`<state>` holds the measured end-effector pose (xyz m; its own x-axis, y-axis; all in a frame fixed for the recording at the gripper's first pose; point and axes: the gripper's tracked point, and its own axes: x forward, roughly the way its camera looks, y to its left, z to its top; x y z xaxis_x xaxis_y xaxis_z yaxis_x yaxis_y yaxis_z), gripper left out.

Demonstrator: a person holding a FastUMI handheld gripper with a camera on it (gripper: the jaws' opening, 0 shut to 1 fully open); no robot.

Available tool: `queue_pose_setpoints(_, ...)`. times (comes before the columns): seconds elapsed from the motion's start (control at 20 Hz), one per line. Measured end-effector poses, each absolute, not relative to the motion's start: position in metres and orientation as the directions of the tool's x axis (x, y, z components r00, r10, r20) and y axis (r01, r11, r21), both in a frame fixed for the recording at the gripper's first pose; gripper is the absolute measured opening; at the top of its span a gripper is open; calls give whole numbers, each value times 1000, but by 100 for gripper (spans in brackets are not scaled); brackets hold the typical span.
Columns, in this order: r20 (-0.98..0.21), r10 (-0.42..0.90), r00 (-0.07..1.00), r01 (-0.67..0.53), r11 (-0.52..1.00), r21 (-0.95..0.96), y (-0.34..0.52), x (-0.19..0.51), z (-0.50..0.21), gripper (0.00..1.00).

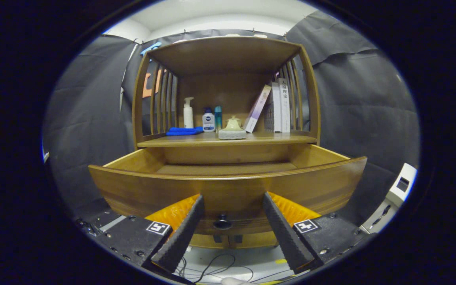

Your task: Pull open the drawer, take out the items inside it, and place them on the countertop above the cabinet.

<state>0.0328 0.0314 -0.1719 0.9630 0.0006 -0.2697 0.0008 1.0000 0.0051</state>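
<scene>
A wooden cabinet stands ahead of me, its drawer (228, 186) pulled out toward me. What I can see of the drawer's inside is bare wood; its near part is hidden behind the front panel. The dark round knob (222, 223) on the drawer front sits between my fingers. My gripper (232, 200) is open, its fingertips spread to either side of the knob and close to the drawer front. The countertop (275, 138) above the drawer carries a pale ceramic piece (232, 128) on a grey pad, a blue cloth (183, 131), bottles and books.
On the countertop stand a white pump bottle (188, 113), a small white bottle (208, 120) and a teal bottle (218, 117), with books (277, 107) leaning at the right. A shelf roof covers the countertop. Cables (212, 269) lie on the floor below. A white device (394, 194) stands at the right.
</scene>
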Motion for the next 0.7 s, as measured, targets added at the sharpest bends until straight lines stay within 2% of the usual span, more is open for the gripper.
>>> queue_pose_setpoints(0.7, -257, -43, 965, 35, 999, -33, 40, 126, -171, 99)
